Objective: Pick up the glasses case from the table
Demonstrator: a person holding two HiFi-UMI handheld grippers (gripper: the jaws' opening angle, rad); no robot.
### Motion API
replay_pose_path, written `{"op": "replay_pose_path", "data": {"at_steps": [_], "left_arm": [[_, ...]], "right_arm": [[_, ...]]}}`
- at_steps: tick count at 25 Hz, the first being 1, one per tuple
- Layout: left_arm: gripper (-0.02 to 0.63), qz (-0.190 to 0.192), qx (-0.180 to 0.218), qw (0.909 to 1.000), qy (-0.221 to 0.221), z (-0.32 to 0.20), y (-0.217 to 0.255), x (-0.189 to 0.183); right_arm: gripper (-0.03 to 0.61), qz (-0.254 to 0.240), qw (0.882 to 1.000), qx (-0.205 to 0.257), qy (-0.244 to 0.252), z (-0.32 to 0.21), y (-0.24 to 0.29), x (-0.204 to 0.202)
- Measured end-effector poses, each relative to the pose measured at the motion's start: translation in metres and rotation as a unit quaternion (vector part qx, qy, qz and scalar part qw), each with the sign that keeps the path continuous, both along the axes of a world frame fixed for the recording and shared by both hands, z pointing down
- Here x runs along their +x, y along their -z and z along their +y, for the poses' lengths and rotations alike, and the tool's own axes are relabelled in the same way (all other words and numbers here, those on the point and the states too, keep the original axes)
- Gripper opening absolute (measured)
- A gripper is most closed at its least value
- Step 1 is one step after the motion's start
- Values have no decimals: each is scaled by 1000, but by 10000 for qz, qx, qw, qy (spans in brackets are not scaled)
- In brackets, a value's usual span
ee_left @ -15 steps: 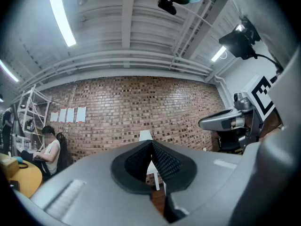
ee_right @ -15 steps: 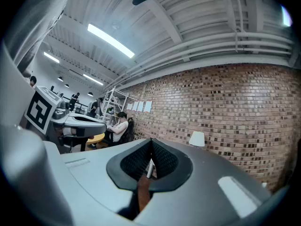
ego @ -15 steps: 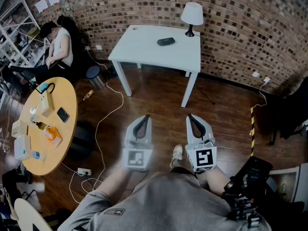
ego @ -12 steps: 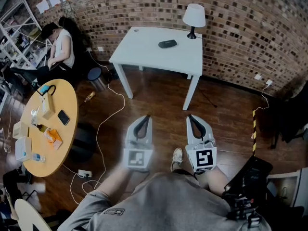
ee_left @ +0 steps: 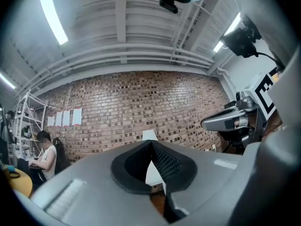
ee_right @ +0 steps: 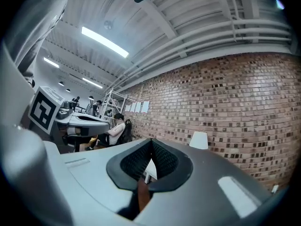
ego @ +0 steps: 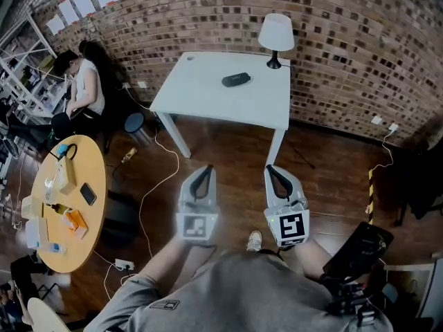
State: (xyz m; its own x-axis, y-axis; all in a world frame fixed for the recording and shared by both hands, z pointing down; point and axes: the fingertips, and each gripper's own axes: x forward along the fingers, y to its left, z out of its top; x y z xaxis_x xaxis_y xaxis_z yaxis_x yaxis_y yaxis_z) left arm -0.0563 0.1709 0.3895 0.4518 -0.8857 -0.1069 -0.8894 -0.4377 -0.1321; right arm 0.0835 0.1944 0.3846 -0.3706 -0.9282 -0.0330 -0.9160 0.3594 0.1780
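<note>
Closer to the desk (ego: 201, 99) now, left tongs (ego: 205, 170) and right tongs (ego: 272, 169) are together, empty: open one well before the case (ego: 236, 79).

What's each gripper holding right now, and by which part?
Nothing held. The left gripper and right gripper are both shut on empty air; the glasses case lies on the white table, well away from both.

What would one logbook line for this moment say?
case: on table, untouched | left gripper: shut, empty | right gripper: shut, empty | both: short of table
</note>
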Motion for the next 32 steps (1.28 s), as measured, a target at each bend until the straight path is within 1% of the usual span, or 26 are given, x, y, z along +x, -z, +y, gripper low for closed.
{"op": "replay_pose_path", "data": {"at_steps": [4, 7, 11, 14, 16, 20, 22, 27, 32], "left_arm": [[2, -106, 52, 9998, 180, -35, 1, 15], [2, -177, 221, 9989, 364, -59, 7, 25], [2, -218, 579, 9968, 508, -86, 23, 38], [3, -316, 647, 9957, 574, -107, 26, 40], [3, -273, 665, 9957, 590, -125, 26, 39], [2, -156, 569, 9965, 593, -164, 15, 35], [3, -161, 595, 9965, 567, -185, 11, 33], [3, -503, 920, 9929, 567, -243, 12, 24], [3, -743, 1078, 9905, 411, -302, 15, 5]], "right_arm": [[14, 7, 10000, 7, 66, -33, -2, 22], [14, 10, 9999, 15, 142, -54, -1, 36], [14, -40, 9998, 63, 180, -82, 0, 49], [14, -62, 9998, 3, 203, -103, -2, 52], [14, -41, 9997, -38, 225, -120, -5, 50], [14, 43, 9996, -91, 257, -157, -13, 42], [14, 84, 9996, -134, 223, -176, -17, 38], [14, 228, 9994, -236, 54, -230, -22, 30], [14, 319, 9993, -136, -158, -285, -16, 12]]}}
